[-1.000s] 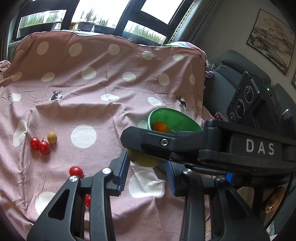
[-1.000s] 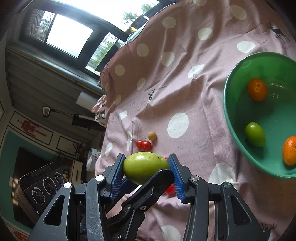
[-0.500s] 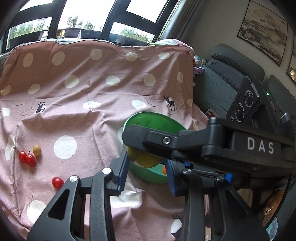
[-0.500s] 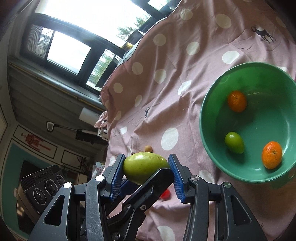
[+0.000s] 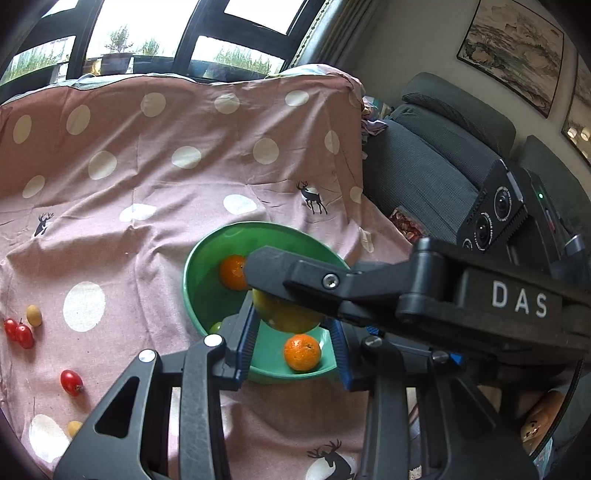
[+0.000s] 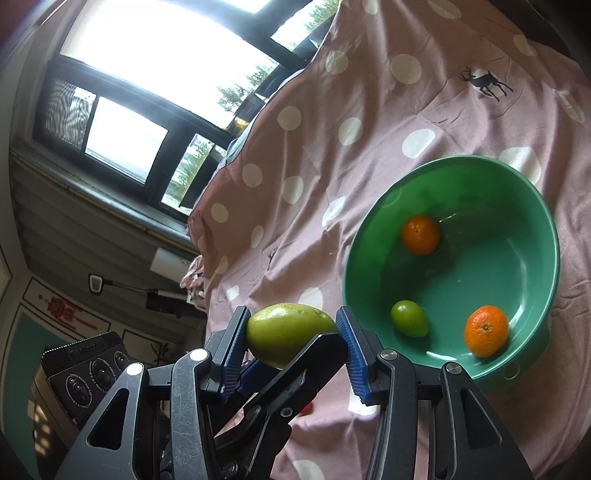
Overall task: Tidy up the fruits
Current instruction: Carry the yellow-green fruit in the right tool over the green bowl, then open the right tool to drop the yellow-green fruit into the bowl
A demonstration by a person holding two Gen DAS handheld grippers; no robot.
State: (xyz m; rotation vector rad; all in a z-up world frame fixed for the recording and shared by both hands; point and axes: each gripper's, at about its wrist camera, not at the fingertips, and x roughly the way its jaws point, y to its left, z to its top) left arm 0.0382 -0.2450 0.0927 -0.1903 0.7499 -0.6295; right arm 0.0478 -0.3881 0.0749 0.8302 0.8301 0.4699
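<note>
A large yellow-green fruit [image 6: 286, 334] sits between the blue pads of both grippers, which cross each other above the table. My right gripper [image 6: 291, 339] is shut on it. My left gripper [image 5: 293, 332] also closes around the same fruit [image 5: 288, 314], which hangs over the green bowl [image 5: 192, 273]. The bowl [image 6: 539, 206] holds two oranges [image 6: 421, 234] [image 6: 485, 330] and a small green fruit [image 6: 408, 317]. Red cherry tomatoes [image 5: 18, 332] [image 5: 71, 382] and small yellow fruits [image 5: 34, 315] [image 5: 74, 428] lie on the pink polka-dot cloth [image 5: 147, 184] at the left.
A grey sofa [image 5: 436, 158] stands to the right of the covered table. Windows [image 5: 147, 33] are behind the table's far edge. The table's right edge drops off beside the bowl.
Both grippers have carried the yellow-green fruit toward the bowl, which now lies closer and more centred under the fruit. Both oranges in the bowl have come into the left wrist view.
</note>
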